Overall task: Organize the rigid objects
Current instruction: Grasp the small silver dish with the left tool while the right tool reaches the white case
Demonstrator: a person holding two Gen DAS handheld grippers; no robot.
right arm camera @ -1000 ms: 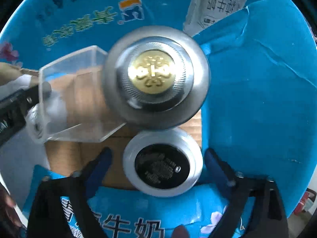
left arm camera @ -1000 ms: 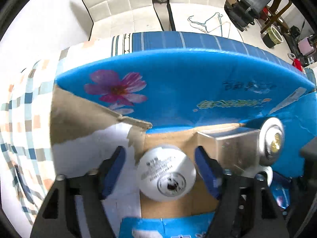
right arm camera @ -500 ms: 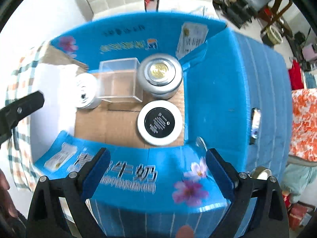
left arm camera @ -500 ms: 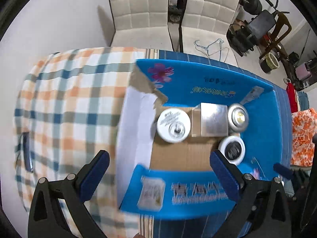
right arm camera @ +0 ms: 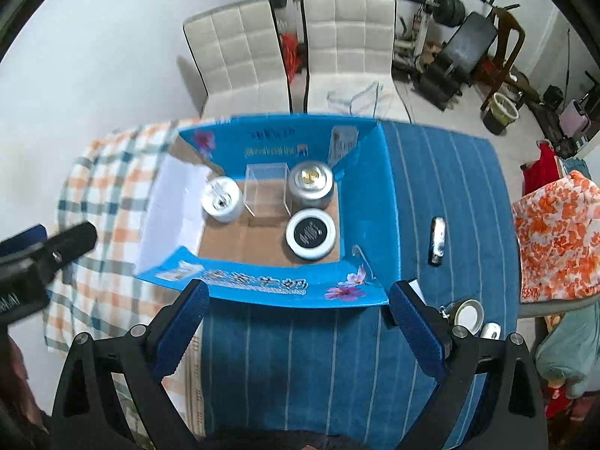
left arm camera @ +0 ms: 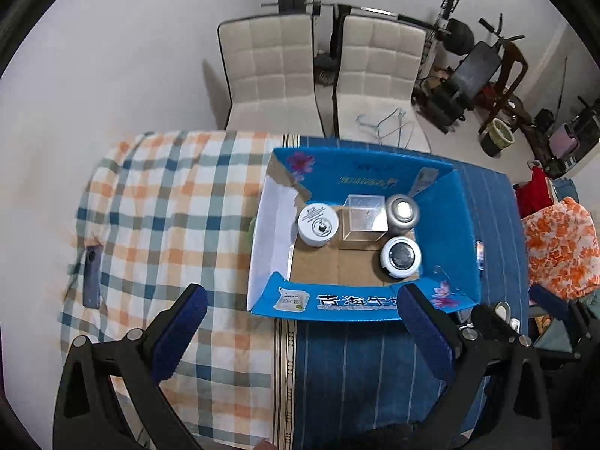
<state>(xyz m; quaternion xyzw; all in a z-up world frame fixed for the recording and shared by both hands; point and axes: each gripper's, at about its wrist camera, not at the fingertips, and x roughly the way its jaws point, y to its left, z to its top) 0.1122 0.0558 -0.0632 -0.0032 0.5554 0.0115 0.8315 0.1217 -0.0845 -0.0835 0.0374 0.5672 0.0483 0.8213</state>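
Observation:
An open blue cardboard box [left arm camera: 446,225] [right arm camera: 367,210] stands on the table. Inside it are a white jar [left arm camera: 318,224] [right arm camera: 222,200], a clear plastic cube [left arm camera: 364,217] [right arm camera: 267,195], a silver tin with a gold top [left arm camera: 402,213] [right arm camera: 310,183] and a white jar with a black lid [left arm camera: 400,257] [right arm camera: 310,233]. My left gripper [left arm camera: 300,333] is open and empty, high above the table in front of the box. My right gripper [right arm camera: 300,326] is open and empty, also high and in front of the box.
A checked cloth [left arm camera: 168,206] covers the table's left, a blue striped cloth [right arm camera: 450,195] its right. A phone [left arm camera: 92,275] lies at far left. A small dark device [right arm camera: 437,240] and a tape roll [right arm camera: 467,313] lie right of the box. Two white chairs [left arm camera: 273,71] stand behind.
Both grippers have let go of their jars, opened wide and pulled up and back out of the box. All the items stay inside the box.

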